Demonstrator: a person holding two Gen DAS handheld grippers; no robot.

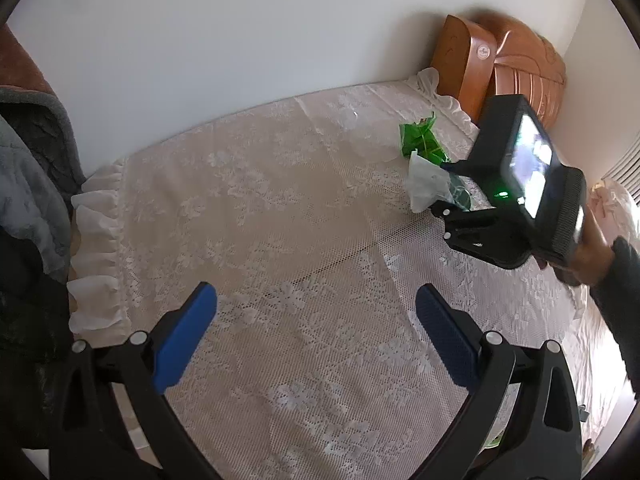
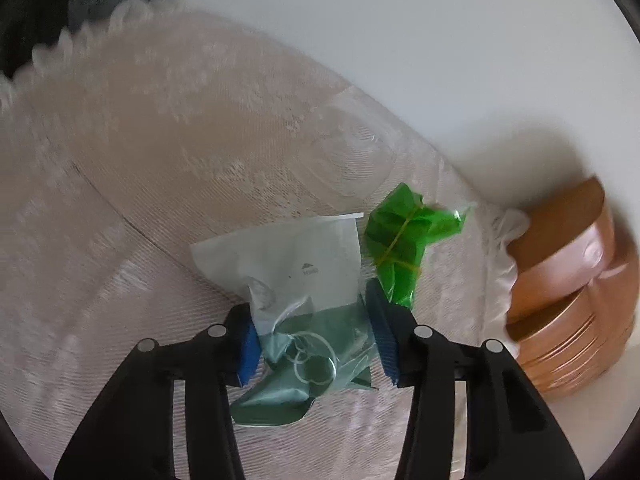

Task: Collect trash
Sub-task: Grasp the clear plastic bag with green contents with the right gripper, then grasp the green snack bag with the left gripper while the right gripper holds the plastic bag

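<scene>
1. Blue pads of the right gripper point(image 2: 314, 338) pinch a clear plastic bag point(image 2: 304, 280) from both sides; it lies on the lace bedspread point(image 2: 120, 160).
2. Just beyond it lies a crumpled green wrapper point(image 2: 404, 240), near the wooden headboard point(image 2: 568, 280).
3. Over bare lace, the left gripper point(image 1: 316, 340) hangs with jaws spread wide, holding nothing.

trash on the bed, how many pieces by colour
bright green wrapper: 1
white and dull green plastic bag: 1, between the right tool's pads
clear plastic piece: 1, faint and hard to make out
total: 3
</scene>
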